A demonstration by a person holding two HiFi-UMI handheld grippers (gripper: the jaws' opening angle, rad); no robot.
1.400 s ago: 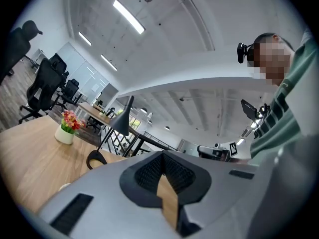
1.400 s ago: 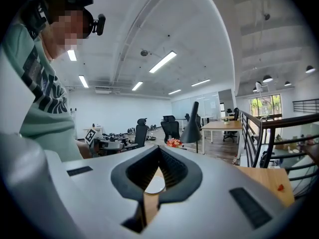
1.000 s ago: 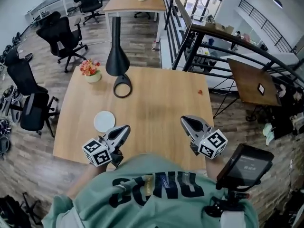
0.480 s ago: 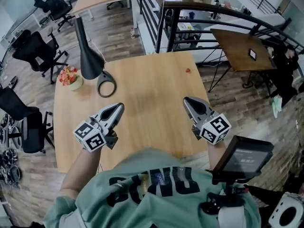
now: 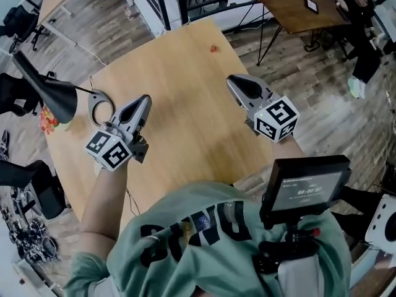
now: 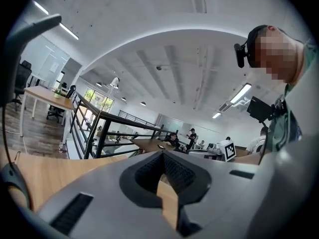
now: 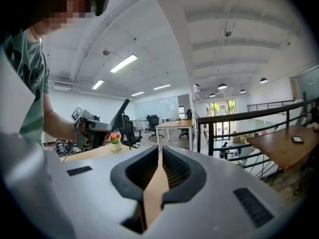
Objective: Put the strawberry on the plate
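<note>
An open-plan office: desks (image 7: 173,125), swivel chairs (image 7: 151,121), strip ceiling lights (image 7: 123,62).

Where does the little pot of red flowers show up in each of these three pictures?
Head view: the flower pot sits at the far left edge, partly behind the black lamp.
Left gripper view: not in it.
Right gripper view: left of centre, on the table beside the lamp.
Shared landmark: the black railing beyond the table, in all three views.
</note>
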